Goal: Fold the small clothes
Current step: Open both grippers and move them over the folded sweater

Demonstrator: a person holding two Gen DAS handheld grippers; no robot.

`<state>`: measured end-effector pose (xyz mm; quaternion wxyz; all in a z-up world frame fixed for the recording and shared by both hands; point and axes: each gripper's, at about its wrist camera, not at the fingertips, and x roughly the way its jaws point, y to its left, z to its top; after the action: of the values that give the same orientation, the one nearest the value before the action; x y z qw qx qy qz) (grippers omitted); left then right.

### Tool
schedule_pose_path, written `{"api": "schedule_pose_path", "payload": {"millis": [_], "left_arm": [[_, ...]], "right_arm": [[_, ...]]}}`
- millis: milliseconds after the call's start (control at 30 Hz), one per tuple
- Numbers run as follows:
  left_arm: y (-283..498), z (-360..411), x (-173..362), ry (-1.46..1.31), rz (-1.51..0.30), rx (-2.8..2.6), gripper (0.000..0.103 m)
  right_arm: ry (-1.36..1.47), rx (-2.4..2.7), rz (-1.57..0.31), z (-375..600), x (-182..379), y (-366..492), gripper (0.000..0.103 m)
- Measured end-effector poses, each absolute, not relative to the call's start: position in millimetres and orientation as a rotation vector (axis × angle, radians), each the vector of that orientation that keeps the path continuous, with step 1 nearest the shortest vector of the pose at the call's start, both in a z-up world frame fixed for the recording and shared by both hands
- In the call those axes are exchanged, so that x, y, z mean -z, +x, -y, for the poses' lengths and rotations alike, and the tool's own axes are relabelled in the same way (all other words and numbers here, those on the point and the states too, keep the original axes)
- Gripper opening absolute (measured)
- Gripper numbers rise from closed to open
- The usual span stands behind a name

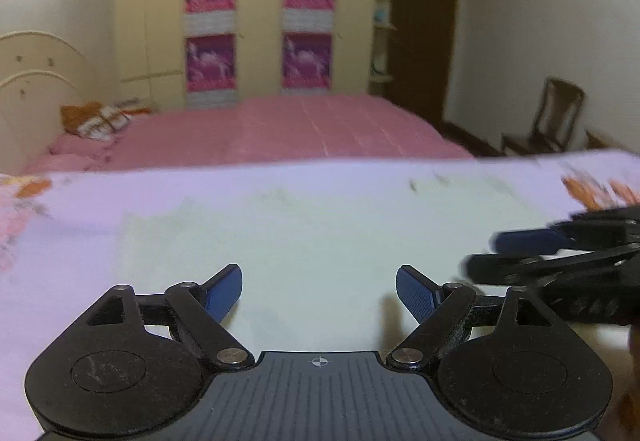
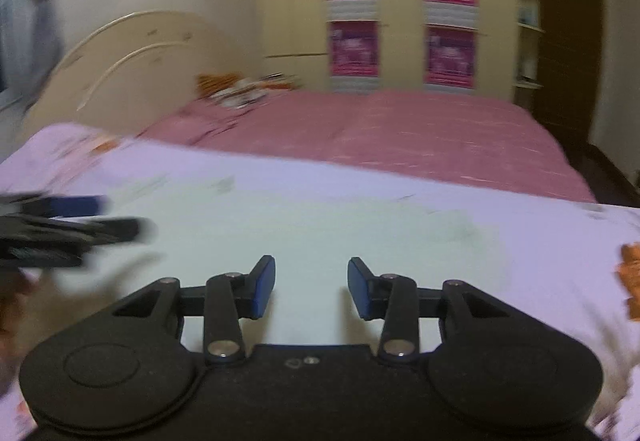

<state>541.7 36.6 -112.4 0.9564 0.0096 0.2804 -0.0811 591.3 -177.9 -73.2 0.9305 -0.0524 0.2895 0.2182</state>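
over blurred pale cloth [image 1: 304,225], left gripper [image 1: 319,291] parted, right gripper [image 2: 311,287] parted, smeared

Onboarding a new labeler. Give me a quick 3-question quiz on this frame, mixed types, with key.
1. True or false: the left gripper is shut on cloth.
2. Multiple choice: what lies straight under both grippers? A) pale cloth B) wooden floor C) pink bed cover
3. Fill in: in the left wrist view, the right gripper comes in from the ____ edge.

Key:
1. False. Its jaws stand apart with nothing between them. The right gripper in its own view is open too.
2. A. The pink cover is farther back.
3. Right.
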Motion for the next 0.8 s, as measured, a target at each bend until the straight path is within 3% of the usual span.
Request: {"api": "schedule_pose_path", "payload": {"millis": [300, 467, 600, 800], "left_arm": [[508.3, -67.4, 121.0, 0.025, -0.591, 0.087, 0.084], [505.7, -37.9, 103.4, -0.002, -0.558, 0.117, 0.084], [493.8, -8.6, 118.2, 0.042, -0.617, 0.146, 0.084], [448.5, -24.9, 122.7, 0.006, -0.633, 0.134, 0.084]], "right_arm": [[-0.144, -0.264, -0.623, 215.6, 85.2, 585.9, 0.038], [-0.096, -0.258, -0.612, 221.0, 76.0, 576.4, 0.041], [-0.15, -0.36, -0.594, 190.2, 78.6, 546.5, 0.041], [-0.216, -0.326, -0.653, 194.9, 98.4, 530.9, 0.043]]}}
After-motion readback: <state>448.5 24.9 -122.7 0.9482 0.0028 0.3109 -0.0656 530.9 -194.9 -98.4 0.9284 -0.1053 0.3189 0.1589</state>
